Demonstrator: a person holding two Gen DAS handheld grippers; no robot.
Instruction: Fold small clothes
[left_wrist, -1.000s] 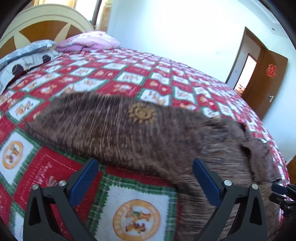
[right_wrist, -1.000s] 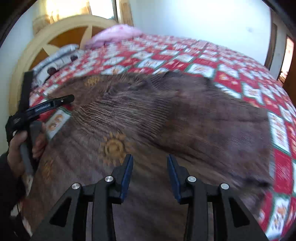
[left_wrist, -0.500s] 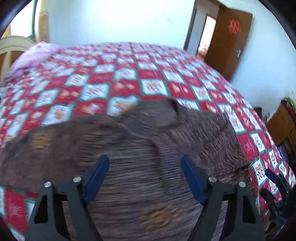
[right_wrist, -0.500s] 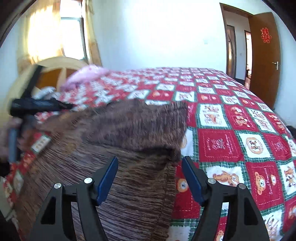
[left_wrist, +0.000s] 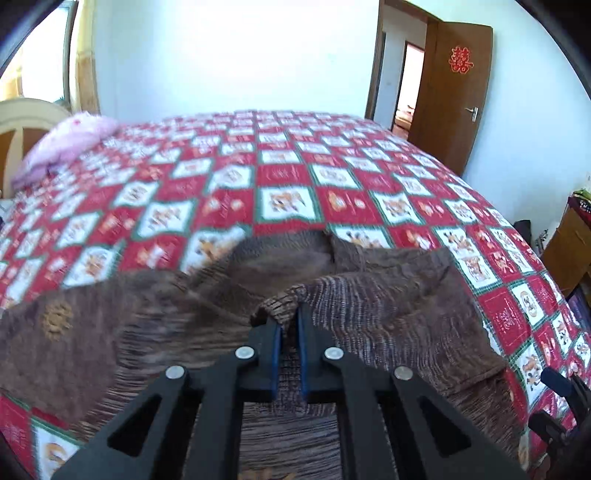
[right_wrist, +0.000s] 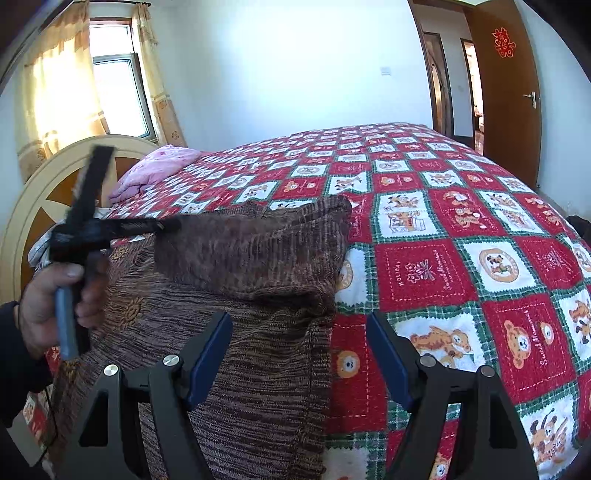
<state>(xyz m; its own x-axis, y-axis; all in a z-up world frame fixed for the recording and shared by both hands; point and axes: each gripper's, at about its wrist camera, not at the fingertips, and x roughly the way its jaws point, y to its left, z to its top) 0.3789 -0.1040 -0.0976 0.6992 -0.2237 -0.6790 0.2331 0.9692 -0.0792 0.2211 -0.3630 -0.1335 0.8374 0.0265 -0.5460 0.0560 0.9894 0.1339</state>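
Knitwear, a brown sweater (left_wrist: 369, 314), lay partly folded over itself along the near edge of the red checked bed (left_wrist: 280, 177), where we had just clamped our left gripper (left_wrist: 287, 332) tight on a raised ridge of its fabric. Our right gripper (right_wrist: 299, 354) had just been opening and stood wide, its 2 fingers (right_wrist: 208, 350) straddling the sweater's right-hand edge, pressing nothing.

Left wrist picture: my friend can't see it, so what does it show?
The left hand-held gripper is shut on a raised pinch of a brown knit garment, which lies partly folded on a red-and-white checked bedspread. Behind are a pink pillow and an open wooden door.
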